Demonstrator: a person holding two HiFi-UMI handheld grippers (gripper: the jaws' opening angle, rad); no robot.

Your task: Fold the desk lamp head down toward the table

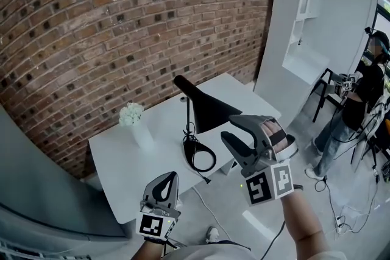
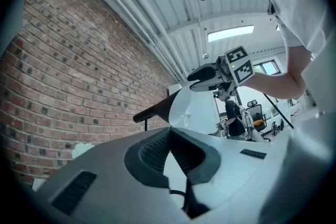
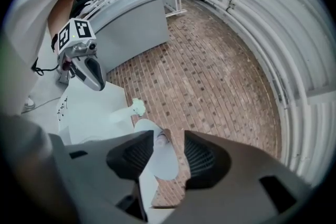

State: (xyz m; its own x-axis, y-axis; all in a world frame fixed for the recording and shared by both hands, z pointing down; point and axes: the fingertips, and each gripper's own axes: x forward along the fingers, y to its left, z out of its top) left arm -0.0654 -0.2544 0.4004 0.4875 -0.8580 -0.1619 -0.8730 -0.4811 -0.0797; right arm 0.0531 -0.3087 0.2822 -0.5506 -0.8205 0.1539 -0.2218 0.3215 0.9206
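The white desk [image 1: 122, 167] carried the black desk lamp [image 1: 207, 108], its head slanting low. The right gripper [image 1: 230, 130] hung at the shade's rim, fingers apart and gripping nothing, seemingly placed to steer it. The left gripper [image 1: 166, 187] waited closed and empty, kept clear.

Handheld units, pair, grey moulded shells: left gripper [image 1: 174, 174], right gripper [image 1: 227, 128]. Black ribbed pads [image 3: 206, 157]. Black-and-white marker cubes [image 1: 269, 183]. White short-sleeved shirt [image 2: 299, 10].

The white table [image 1: 119, 161] bears a black desk lamp [image 1: 210, 109] and a flower vase [image 1: 143, 136].
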